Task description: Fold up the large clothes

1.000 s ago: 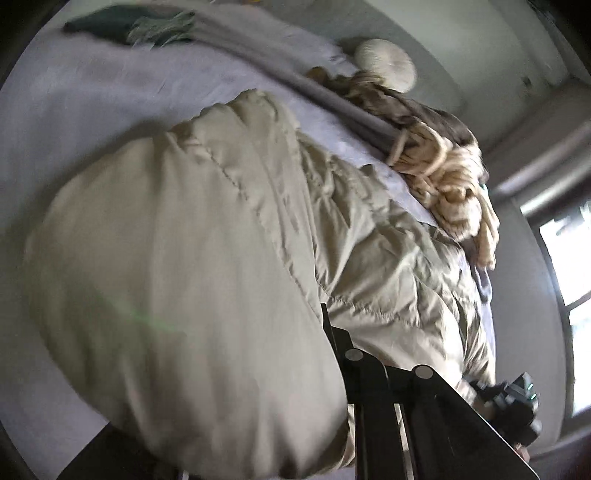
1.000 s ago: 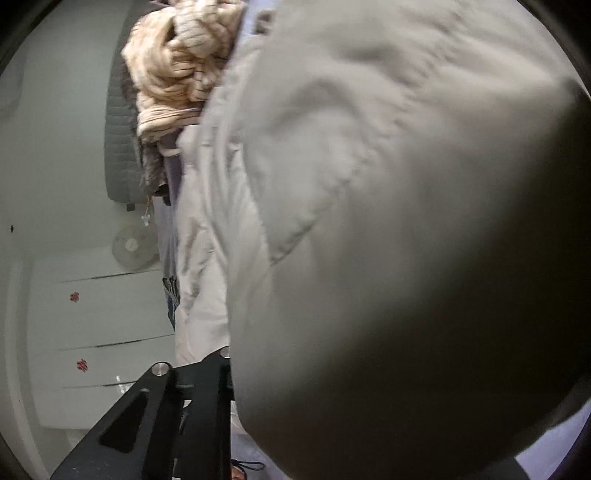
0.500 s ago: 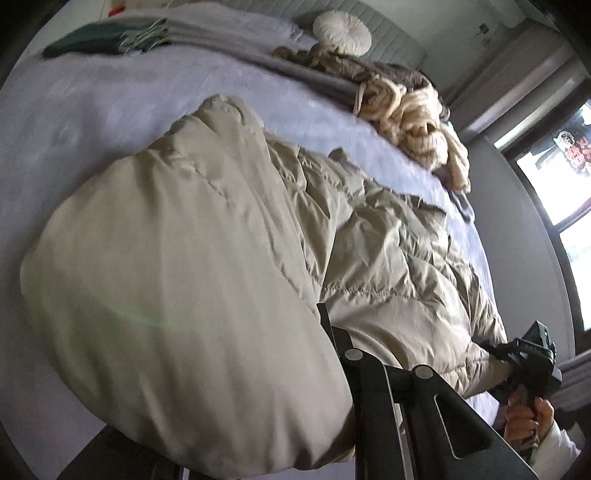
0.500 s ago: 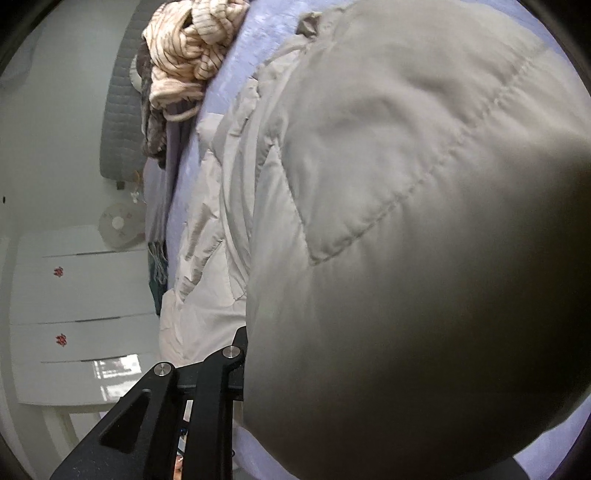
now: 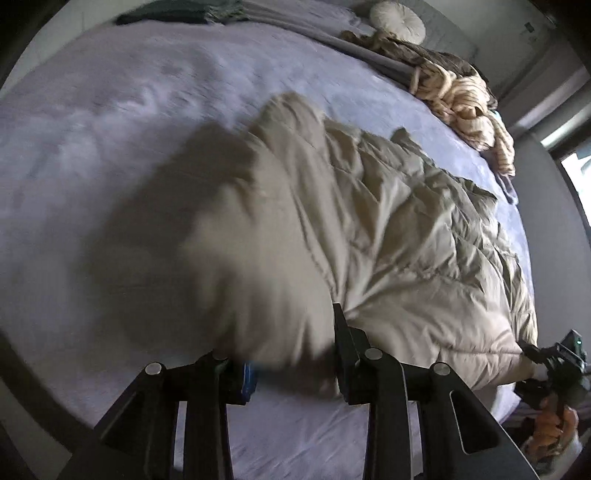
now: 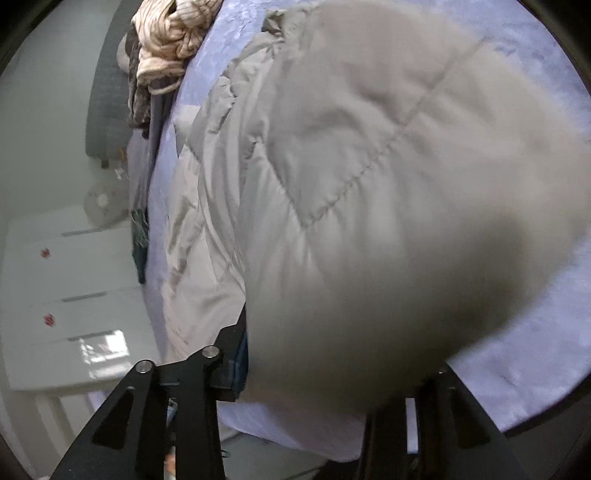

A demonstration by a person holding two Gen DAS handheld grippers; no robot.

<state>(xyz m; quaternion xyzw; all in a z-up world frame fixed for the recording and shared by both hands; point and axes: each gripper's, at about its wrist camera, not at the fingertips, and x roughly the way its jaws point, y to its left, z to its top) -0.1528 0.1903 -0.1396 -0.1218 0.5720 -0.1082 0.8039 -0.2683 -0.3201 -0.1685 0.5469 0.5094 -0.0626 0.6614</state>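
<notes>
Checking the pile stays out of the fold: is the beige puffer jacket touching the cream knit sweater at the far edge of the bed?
Apart. The left wrist view shows bare lavender bedspread between the puffer jacket and the cream knit sweater.

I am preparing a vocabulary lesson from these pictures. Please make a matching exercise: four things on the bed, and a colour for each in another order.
Things:
1. puffy quilted jacket
2. fuzzy bed cover
3. round pleated cushion
4. folded cloth at the far edge

Colours:
A. dark green
B. beige
C. lavender
D. cream white

Pairs: 1-B, 2-C, 3-D, 4-A
</notes>
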